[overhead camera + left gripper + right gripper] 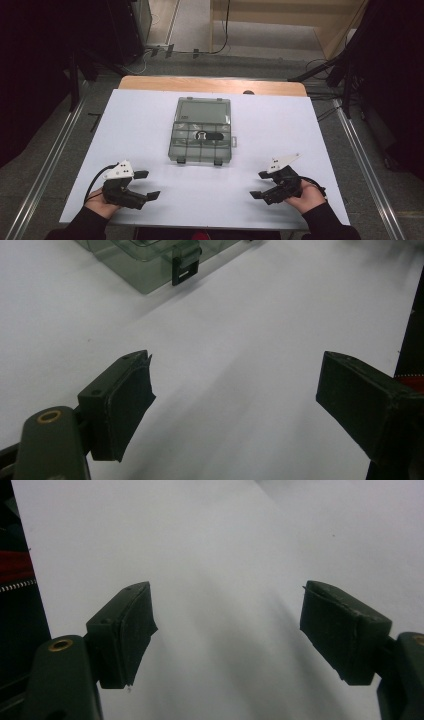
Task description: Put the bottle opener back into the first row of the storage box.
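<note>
White table (150,120): both grippers, left (148,184) and right (258,185), gape; left gripper view catches the organizer box's (145,270) latch.

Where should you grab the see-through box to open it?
Probably at the two dark latches on the near edge of the box. They face the person and stick out past the shut lid, so each open gripper, left and right, could come straight forward from the near side and pinch one.

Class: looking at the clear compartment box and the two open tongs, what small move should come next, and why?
Probably bring both tongs forward to the box's two front latches: the lid looks shut, and both tongs rest open and empty near the table's front edge.
</note>
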{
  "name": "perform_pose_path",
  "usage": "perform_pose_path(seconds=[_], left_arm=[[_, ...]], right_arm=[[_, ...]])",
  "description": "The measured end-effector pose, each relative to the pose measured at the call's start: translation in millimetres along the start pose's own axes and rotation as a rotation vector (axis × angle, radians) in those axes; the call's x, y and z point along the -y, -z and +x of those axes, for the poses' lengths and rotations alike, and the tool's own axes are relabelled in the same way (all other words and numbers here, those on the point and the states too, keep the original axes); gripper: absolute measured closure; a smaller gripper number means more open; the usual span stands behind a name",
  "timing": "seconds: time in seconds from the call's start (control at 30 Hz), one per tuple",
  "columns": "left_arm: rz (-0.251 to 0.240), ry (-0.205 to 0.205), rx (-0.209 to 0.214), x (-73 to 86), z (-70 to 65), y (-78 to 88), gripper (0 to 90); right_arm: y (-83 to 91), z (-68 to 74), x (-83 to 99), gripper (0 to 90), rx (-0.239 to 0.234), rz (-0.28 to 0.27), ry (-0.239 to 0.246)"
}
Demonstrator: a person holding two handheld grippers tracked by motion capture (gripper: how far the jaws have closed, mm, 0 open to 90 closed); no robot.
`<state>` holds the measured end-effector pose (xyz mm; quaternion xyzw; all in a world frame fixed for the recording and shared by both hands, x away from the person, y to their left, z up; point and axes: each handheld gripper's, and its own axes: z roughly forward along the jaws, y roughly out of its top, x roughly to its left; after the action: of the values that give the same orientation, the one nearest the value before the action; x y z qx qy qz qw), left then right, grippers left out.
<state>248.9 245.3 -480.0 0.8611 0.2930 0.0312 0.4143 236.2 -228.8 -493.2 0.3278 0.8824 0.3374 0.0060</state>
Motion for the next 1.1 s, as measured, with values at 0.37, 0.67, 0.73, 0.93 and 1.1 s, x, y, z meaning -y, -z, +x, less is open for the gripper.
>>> perform_pose_path(seconds=[0.37, 0.67, 0.73, 0.93, 1.1], left_arm=[[-0.002, 0.002, -0.002, 0.3, 0.2, 0.2, 14.4], [-0.003, 0.003, -0.002, 0.3, 0.4, 0.3, 14.3], [-0.003, 0.002, -0.001, 0.3, 0.4, 0.3, 14.4], [-0.002, 0.000, -0.003, 0.1, 0.4, 0.1, 14.4], [-0.001, -0.002, -0.006, 0.1, 0.4, 0.1, 14.3]], right_arm=[[5.0, -5.1, 14.4, 22.6, 0.021, -0.003, -0.022], [7.3, -11.7, 23.3, 22.6, 0.039, -0.010, -0.049], [7.1, -13.5, 24.3, 22.6, 0.042, -0.015, -0.053], [5.0, -16.4, 24.9, 22.6, 0.052, -0.017, -0.060], [3.6, -16.5, 25.1, 22.5, 0.049, -0.011, -0.063]])
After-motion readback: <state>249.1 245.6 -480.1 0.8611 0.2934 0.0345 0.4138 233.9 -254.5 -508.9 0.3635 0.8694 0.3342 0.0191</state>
